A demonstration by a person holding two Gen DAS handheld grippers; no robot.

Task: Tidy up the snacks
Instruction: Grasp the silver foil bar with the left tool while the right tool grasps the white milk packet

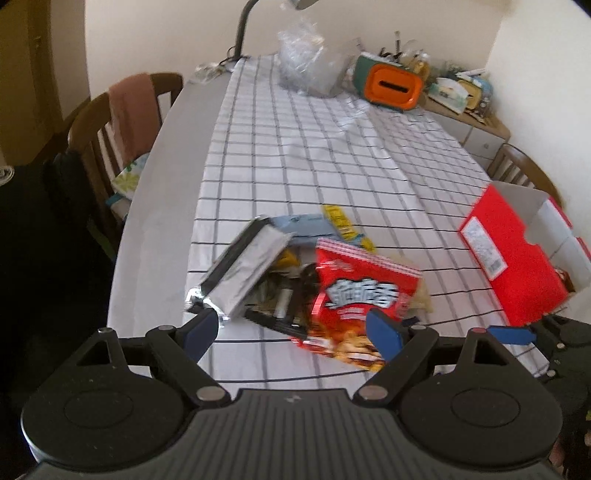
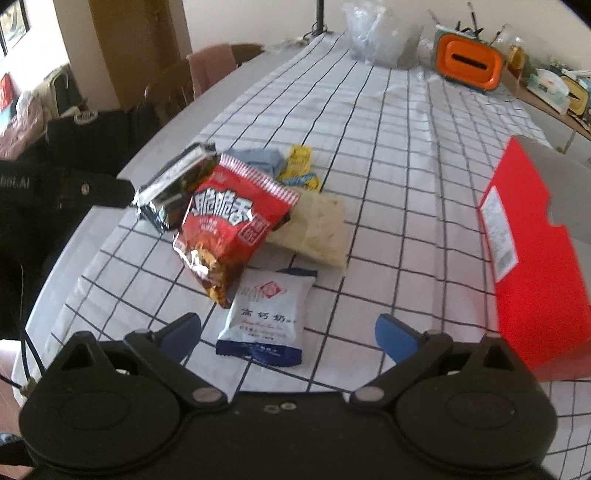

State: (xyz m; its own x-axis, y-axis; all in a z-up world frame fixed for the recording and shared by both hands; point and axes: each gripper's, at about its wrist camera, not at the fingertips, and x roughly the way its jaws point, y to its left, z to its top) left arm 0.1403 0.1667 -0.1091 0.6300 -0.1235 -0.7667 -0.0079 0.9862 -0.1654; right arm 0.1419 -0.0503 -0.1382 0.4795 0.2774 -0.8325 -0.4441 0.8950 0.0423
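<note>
A pile of snacks lies on the checked cloth: a red chip bag [image 1: 354, 295] [image 2: 232, 221], a silver and black packet [image 1: 243, 266] [image 2: 173, 188], a yellow packet [image 1: 345, 221] [image 2: 299, 162], a pale cracker pack [image 2: 317, 229] and a white and blue milk packet [image 2: 269, 314]. An open red box stands at the right [image 1: 513, 258] [image 2: 535, 258]. My left gripper [image 1: 295, 328] is open, just before the pile, its fingers either side of the red bag's near end. My right gripper [image 2: 291, 332] is open with the milk packet between its fingers.
A clear plastic bag [image 1: 303, 55] [image 2: 376, 33] and an orange tissue holder [image 1: 391, 85] [image 2: 469, 62] stand at the table's far end. Wooden chairs [image 1: 122, 122] stand along the left side. A cluttered sideboard [image 1: 465, 96] is at the back right.
</note>
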